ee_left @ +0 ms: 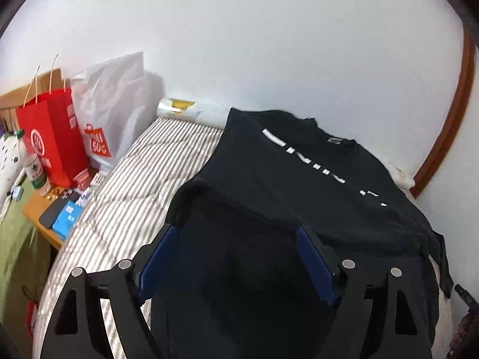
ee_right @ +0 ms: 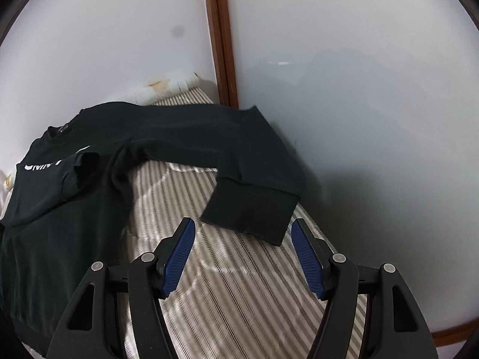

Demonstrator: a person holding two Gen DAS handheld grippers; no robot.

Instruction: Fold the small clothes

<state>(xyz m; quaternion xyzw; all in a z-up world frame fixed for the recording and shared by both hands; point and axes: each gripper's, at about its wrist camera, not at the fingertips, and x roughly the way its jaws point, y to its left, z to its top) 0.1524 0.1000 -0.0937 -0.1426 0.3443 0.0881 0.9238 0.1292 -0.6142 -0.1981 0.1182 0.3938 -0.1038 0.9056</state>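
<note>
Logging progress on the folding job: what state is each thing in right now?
Black sweatshirt: spread on the striped bed, partly folded.
Near sleeve: stretched out, cuff flat, not yet folded in.
Other sleeve: folded over the chest.
Left tool: open, over the black cloth.
Right tool: open, empty, just short of the cuff.
Red bag: upright.

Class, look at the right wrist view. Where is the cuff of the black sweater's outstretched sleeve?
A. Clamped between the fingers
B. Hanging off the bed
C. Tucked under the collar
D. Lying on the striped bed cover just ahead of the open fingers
D: the sleeve cuff lies flat on the striped bed cover, just beyond the right gripper, whose blue fingers stand apart and touch nothing.
</note>
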